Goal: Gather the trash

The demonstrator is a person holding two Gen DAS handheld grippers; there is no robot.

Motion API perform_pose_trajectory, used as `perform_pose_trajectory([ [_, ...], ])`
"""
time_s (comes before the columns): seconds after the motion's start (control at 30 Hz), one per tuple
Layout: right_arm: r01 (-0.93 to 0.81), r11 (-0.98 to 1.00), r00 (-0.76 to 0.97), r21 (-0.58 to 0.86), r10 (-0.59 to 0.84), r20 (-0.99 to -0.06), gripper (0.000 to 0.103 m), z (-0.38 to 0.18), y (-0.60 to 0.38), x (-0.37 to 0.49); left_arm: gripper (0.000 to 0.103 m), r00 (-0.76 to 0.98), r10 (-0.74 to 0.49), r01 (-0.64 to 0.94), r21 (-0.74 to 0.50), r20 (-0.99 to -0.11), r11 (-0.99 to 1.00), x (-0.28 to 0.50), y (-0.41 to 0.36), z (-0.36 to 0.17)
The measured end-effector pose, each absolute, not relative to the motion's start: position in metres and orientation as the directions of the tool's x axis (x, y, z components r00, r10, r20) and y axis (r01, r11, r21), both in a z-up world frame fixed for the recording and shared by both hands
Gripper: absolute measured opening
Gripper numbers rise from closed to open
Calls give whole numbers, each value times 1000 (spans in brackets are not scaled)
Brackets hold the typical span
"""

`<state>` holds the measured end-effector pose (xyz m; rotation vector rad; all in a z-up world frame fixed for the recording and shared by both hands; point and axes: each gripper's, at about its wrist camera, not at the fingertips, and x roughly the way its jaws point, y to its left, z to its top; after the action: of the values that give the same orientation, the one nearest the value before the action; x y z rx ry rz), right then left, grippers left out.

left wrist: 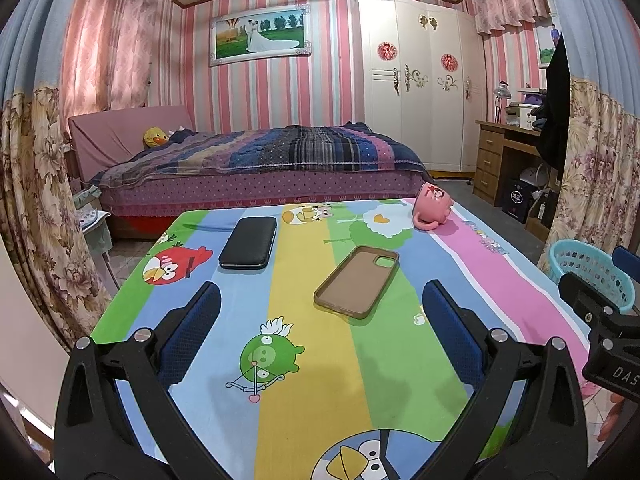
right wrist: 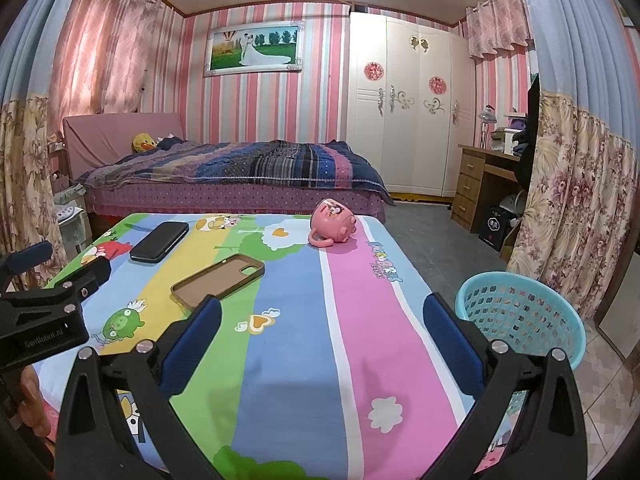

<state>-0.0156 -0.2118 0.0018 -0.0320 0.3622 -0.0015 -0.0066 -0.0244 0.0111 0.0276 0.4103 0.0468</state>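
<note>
My left gripper hangs over the near edge of the table, its blue-padded fingers spread wide with nothing between them; my right gripper is likewise released and empty, its fingers apart above the pink stripe of the cloth. The table wears a striped cartoon-bird cloth. On it lie three things, well apart: a brown phone case, open side up, near the middle; a black case, closed and flat, farther back on the left; and a pink mug tipped on its side at the far right corner, handle toward me and touching the cloth. A turquoise basket of perforated plastic stands on the floor just beside the table's right edge; I cannot tell whether it holds anything. The left view shows only a part of the basket, behind the body of the right gripper, but shows the phone case whole and straight ahead of the left fingers. The right view shows the basket's whole rim and mesh wall, the print on the mug, and the body of the left gripper at its left edge. Beyond the table stand a bed, a white wardrobe and a wooden desk.
</note>
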Motion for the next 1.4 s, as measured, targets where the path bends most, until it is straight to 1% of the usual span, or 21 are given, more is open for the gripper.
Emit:
perform_pose_trajectory([
  [1.4, 1, 1000, 934, -31, -12, -357, 99, 2, -214, -15, 98, 914, 44, -29, 44, -403, 999, -5, -31, 10],
])
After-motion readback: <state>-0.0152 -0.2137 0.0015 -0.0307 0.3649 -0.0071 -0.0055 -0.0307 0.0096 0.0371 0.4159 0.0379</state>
